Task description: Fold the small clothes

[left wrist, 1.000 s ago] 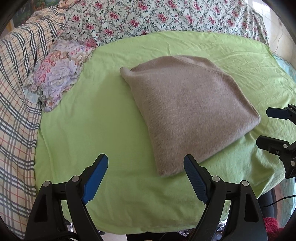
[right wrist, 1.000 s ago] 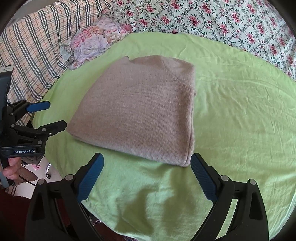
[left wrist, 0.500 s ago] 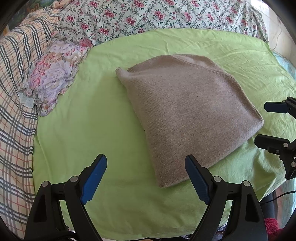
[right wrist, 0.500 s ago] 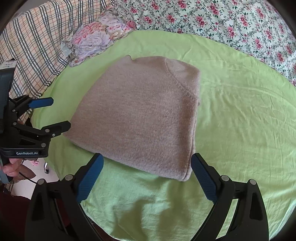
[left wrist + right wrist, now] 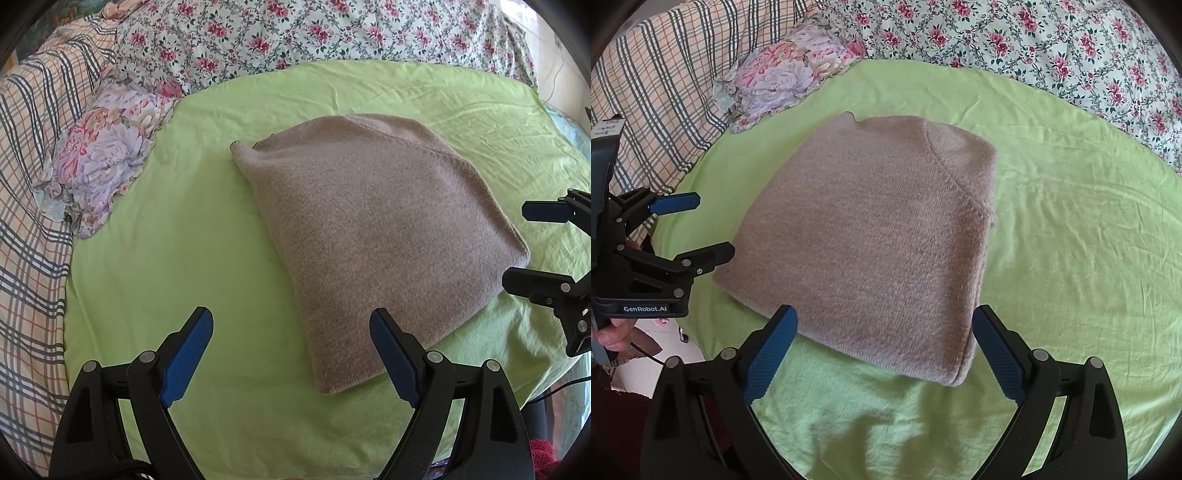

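The folding looks all but done: the sweater (image 5: 373, 236) lies as a compact folded square on the green sheet (image 5: 177, 258), right of the floral pillow (image 5: 99, 162). Only smoothing or removal appears left. Your left gripper (image 5: 291, 354) and right gripper (image 5: 884, 354) hang before its near edge, jaws wide apart and empty. Since the earlier frame, the right gripper has edged slightly closer to the sweater.

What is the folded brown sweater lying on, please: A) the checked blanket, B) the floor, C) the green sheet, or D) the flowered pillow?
C: the sweater rests flat on the green sheet, apart from the flowered pillow and the checked blanket.
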`<move>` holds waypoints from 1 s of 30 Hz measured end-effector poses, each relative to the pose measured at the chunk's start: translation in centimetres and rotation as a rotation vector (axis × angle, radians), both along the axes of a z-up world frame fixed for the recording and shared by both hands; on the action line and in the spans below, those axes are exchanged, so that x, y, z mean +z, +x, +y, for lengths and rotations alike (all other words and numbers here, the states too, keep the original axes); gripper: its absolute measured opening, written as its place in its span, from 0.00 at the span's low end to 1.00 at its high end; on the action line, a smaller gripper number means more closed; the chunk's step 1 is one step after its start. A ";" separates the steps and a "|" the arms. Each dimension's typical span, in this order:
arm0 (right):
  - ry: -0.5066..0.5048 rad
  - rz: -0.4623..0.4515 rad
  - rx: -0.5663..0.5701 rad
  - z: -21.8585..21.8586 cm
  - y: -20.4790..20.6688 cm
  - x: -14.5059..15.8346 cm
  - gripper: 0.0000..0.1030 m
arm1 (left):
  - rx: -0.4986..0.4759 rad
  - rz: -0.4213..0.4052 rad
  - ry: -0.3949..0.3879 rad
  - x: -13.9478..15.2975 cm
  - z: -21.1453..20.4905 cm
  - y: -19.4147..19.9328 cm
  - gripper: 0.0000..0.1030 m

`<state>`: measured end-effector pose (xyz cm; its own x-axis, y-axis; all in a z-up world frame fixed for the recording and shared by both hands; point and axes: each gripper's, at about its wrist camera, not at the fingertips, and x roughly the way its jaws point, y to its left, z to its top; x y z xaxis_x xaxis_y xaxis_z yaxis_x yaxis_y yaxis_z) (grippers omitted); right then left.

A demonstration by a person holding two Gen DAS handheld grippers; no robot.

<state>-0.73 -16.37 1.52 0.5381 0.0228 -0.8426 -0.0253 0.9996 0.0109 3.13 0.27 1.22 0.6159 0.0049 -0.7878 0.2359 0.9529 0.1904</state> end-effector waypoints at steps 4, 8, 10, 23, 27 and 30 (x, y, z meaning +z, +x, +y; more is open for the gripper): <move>-0.007 -0.008 0.012 0.2 0.4 0.2 0.93 | -0.002 -0.005 0.000 0.1 -0.2 0.4 0.85; -0.003 -0.011 0.014 0.1 0.7 0.3 0.93 | -0.007 -0.006 0.001 0.2 -0.3 0.7 0.85; -0.003 -0.011 0.016 -0.1 0.8 0.3 0.93 | -0.008 -0.006 0.002 0.2 -0.3 0.7 0.85; 0.004 -0.012 0.011 -0.1 1.0 0.4 0.93 | -0.012 -0.004 0.004 0.4 -0.9 0.9 0.85; 0.007 -0.016 0.012 -0.1 1.0 0.6 0.93 | -0.016 -0.005 0.004 0.4 -1.0 1.0 0.85; 0.005 -0.017 0.010 0.0 1.1 0.7 0.93 | -0.018 -0.007 0.006 0.5 -1.1 1.1 0.85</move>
<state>0.37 -16.37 2.23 0.5523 0.0328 -0.8330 -0.0360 0.9992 0.0155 4.18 -0.82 1.73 0.6215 -0.0013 -0.7834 0.2517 0.9473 0.1982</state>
